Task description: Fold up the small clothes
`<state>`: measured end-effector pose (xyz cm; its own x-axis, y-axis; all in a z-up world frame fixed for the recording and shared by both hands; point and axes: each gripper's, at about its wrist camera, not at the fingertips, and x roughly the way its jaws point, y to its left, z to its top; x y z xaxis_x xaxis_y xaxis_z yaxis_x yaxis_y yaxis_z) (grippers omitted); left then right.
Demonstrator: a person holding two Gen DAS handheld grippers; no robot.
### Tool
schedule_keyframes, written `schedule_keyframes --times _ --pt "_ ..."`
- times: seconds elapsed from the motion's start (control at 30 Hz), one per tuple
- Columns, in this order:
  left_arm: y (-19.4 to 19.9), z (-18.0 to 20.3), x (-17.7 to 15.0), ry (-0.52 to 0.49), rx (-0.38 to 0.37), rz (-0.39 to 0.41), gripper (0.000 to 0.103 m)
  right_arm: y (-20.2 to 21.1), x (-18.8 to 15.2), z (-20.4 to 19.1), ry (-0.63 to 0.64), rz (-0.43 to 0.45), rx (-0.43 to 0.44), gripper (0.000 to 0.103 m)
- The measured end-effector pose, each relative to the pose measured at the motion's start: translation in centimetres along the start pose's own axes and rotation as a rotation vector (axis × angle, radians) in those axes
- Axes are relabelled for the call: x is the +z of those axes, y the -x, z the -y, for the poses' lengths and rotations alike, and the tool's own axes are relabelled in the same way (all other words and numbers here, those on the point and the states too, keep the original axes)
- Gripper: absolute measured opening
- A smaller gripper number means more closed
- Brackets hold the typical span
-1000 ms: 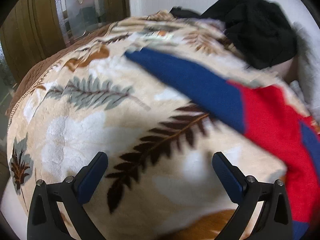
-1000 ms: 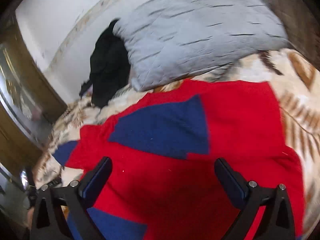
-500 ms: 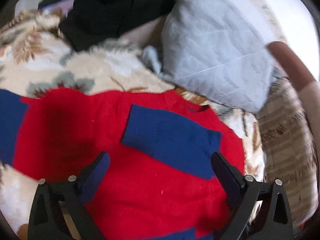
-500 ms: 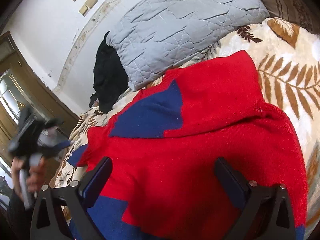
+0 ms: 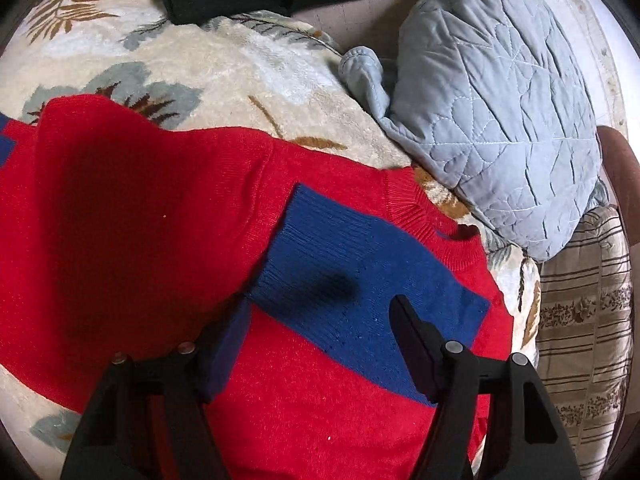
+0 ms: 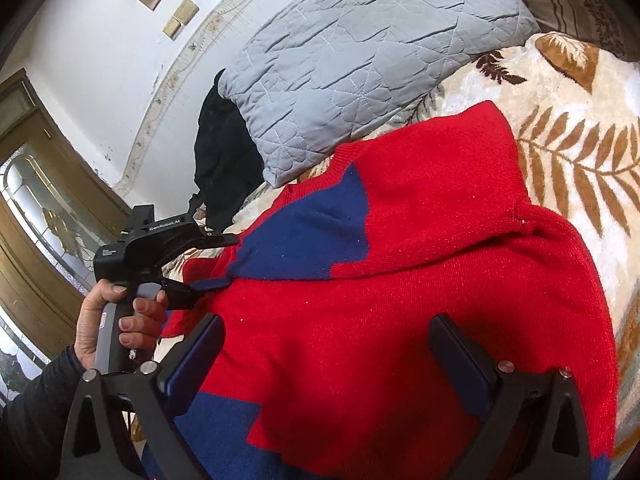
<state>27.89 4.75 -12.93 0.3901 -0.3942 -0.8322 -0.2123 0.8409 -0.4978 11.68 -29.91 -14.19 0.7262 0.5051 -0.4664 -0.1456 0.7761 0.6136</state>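
A: Sweater status? Red knit sweater with navy blue blocks (image 5: 120, 220) lies spread on the bed, on the cream plush blanket with brown and grey leaf print (image 5: 208, 64), collar towards the grey quilted pillow (image 5: 500, 92).

B: Left gripper (image 5: 320, 332)?

A: Jaws closing, pointing down at the navy sleeve cuff folded across the chest. Cuff edge sits between the fingers (image 5: 412, 344); pads not pressing it yet as far as I can see. Right wrist view shows the person's hand (image 6: 116, 320) on its handle, tips at the sweater's left edge.

B: Right gripper (image 6: 326, 356)?

A: Wide apart, low over the red lower body of the sweater, nothing between the jaws.

B: Other stuff?

A: Black garment (image 6: 220, 160) bunched beside the pillow, near the wall.
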Motion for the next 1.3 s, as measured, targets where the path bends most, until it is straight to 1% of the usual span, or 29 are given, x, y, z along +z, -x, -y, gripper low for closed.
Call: schedule_keyframes --times 0.03,0.07,0.1,0.13,0.17,0.23,0.27,0.33,0.37,0.4,0.43,0.47,0.53,0.57,0.6,0.67,0.73,0.87,0.93,0.97,1.0,1.03,1.07,1.1,1.13,1.2,1.23,1.27,1.3 --pt "0.0 0.0 0.2 0.006 0.017 0.002 0.058 0.0 0.0 0.0 0.001 0.000 -0.001 0.103" --pt "0.0 0.0 0.3 0.009 0.054 0.006 0.046 0.0 0.0 0.0 0.002 -0.001 -0.002 0.103" --pt "-0.1 -0.1 0.4 0.009 0.094 0.002 0.008 -0.1 0.0 0.0 0.002 -0.001 -0.003 0.103" --pt "-0.1 -0.4 0.4 0.017 0.101 -0.011 0.006 -0.1 0.0 -0.1 0.002 -0.002 -0.004 0.103" --pt "0.4 -0.5 0.3 0.025 0.095 0.004 0.006 -0.1 0.0 -0.1 0.003 -0.002 -0.005 0.103" --pt "3.0 0.8 -0.5 -0.039 0.095 0.097 0.006 -0.2 0.0 -0.1 0.003 -0.002 -0.006 0.103" --pt "4.8 1.6 -1.3 -0.077 0.078 0.151 0.006 -0.1 0.0 -0.1 0.003 -0.001 -0.006 0.103" --pt "8.2 2.2 -3.8 -0.102 0.042 0.239 0.006 -0.1 0.0 -0.1 0.002 -0.001 -0.006 0.103" --pt "8.7 2.1 -4.7 -0.105 0.043 0.252 0.006 -0.1 0.0 -0.1 0.002 0.000 -0.005 0.103" --pt "8.7 1.5 -5.8 -0.094 0.066 0.261 0.006 -0.1 0.0 -0.1 0.002 0.000 -0.005 0.103" --pt "8.4 0.6 -6.4 -0.078 0.099 0.256 0.006 -0.2 0.0 0.0 0.001 0.000 -0.005 0.103" --pt "6.9 -0.5 -6.6 -0.072 0.147 0.219 0.006 -0.1 0.0 0.0 0.001 0.000 -0.005 0.103" --pt "3.7 -2.3 -6.3 -0.046 0.195 0.133 0.007 -0.2 0.0 0.0 -0.001 -0.002 -0.005 0.103" --pt "3.0 -2.5 -6.3 -0.029 0.171 0.141 0.009 -0.2 0.1 0.0 -0.002 -0.007 -0.007 0.103" --pt "3.4 -2.6 -6.2 -0.034 0.158 0.157 0.009 -0.1 0.2 -0.1 -0.004 -0.012 -0.006 0.103" --pt "3.9 -2.4 -6.3 -0.045 0.160 0.155 0.009 0.4 0.6 -0.4 -0.010 -0.030 -0.002 0.103" --pt "3.7 -2.4 -6.4 -0.059 0.162 0.154 0.010 1.3 1.6 -0.7 -0.027 -0.021 0.019 0.103" --pt "3.4 -2.1 -7.0 -0.070 0.165 0.167 0.010 2.4 6.8 -0.1 -0.122 0.056 0.086 0.103" --pt "3.3 -2.0 -7.2 -0.069 0.165 0.164 0.010 1.3 9.7 1.6 -0.169 0.078 0.063 0.103" --pt "3.5 -2.0 -7.2 -0.068 0.165 0.162 0.010 0.1 10.9 3.2 -0.208 0.072 0.037 0.103" --pt "3.2 -2.0 -7.1 -0.070 0.165 0.157 0.010 -1.5 11.6 5.4 -0.273 0.030 0.010 0.103" --pt "3.2 -2.0 -7.0 -0.073 0.163 0.148 0.010 -3.6 11.7 8.1 -0.369 -0.056 -0.019 0.103" --pt "3.2 -1.9 -7.0 -0.076 0.158 0.141 0.010 -4.5 11.4 9.7 -0.426 -0.089 -0.015 0.100" --pt "3.5 -2.0 -7.0 -0.082 0.148 0.138 0.010 -3.8 11.5 9.6 -0.432 -0.048 0.003 0.099" --pt "3.9 -2.2 -7.0 -0.086 0.136 0.137 0.010 -2.9 11.7 8.6 -0.415 -0.030 0.011 0.100" --pt "5.4 -2.7 -7.1 -0.073 0.110 0.150 0.012 -0.9 11.4 5.4 -0.332 0.012 0.080 0.101" --pt "6.5 -3.1 -7.1 -0.068 0.088 0.171 0.018 -0.2 10.7 3.8 -0.271 0.021 0.090 0.101" --pt "7.8 -3.8 -7.2 -0.062 0.065 0.196 0.027 0.3 9.3 1.7 -0.179 0.010 0.071 0.101" --pt "9.2 -4.7 -7.2 -0.047 0.049 0.219 0.053 0.4 7.9 0.5 -0.116 -0.006 0.045 0.101"
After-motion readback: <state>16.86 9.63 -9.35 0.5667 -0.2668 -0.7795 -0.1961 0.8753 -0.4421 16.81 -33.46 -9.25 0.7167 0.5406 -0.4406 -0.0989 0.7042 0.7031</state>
